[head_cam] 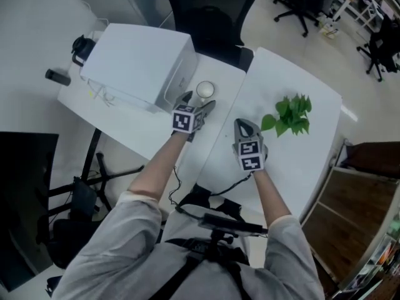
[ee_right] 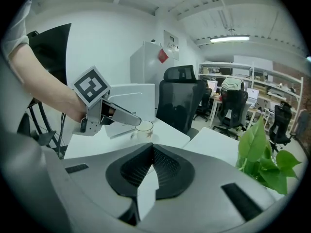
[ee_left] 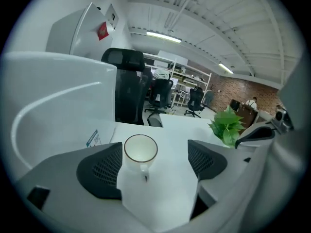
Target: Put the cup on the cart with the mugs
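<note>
Cannot see the near side of the cup [head_cam: 205, 90] in the head view, covered by the left gripper [head_cam: 197, 101]. Cannot read the sticker [ee_left: 93, 138] left of the cup, on the white box [ee_left: 58, 96]: too small.

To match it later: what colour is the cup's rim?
Brown, on a white cup, clearest in the left gripper view.

The right hand-held gripper [ee_right: 151, 144] fills the foreground, its two dark ribbed jaws closed against each other with nothing between them. Beyond it on the white table [ee_right: 97, 144], the left hand-held gripper [ee_right: 131, 118], with its marker cube [ee_right: 91, 87], reaches in from the left, its tip just beside a pale cup [ee_right: 144, 128]. A white box [ee_right: 131, 101] and a black office chair [ee_right: 181, 98] stand behind, and a green plant [ee_right: 265, 154] is at the right.
</note>
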Motion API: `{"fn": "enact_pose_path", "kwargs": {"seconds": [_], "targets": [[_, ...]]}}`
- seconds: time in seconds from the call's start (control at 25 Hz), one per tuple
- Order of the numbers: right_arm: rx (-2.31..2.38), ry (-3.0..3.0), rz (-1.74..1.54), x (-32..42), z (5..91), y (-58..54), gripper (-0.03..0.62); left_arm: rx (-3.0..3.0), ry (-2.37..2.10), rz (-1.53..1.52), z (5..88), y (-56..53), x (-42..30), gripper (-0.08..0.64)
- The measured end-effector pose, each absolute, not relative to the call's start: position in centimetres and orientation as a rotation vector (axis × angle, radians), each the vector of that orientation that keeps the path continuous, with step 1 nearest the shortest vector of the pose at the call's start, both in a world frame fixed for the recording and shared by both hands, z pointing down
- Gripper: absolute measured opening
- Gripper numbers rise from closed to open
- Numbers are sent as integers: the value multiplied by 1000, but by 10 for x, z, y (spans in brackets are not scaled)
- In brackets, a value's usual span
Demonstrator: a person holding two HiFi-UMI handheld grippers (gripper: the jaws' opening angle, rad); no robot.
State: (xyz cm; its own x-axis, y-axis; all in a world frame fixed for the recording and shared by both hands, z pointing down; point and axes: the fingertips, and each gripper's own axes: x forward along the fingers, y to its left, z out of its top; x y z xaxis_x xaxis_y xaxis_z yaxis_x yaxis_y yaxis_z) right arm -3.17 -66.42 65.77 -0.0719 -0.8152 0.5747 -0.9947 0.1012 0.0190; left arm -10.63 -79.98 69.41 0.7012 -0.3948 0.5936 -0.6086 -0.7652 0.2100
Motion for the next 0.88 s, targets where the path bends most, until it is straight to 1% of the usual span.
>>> {"fn": "enact_pose_path", "kwargs": {"seconds": [0.2,0.32,0.88], "targets": [[1792,-1923,574,-25,677,-693,6,2491,-779,838,726,-825,-98,460],[1829,-1894,625,-16,692,-706,6,2484,-751,891,744,-827,-90,473],[1892,-1825,731,-1,718,-722,6,2519,-683,1025,781,-841,-69,474]]}}
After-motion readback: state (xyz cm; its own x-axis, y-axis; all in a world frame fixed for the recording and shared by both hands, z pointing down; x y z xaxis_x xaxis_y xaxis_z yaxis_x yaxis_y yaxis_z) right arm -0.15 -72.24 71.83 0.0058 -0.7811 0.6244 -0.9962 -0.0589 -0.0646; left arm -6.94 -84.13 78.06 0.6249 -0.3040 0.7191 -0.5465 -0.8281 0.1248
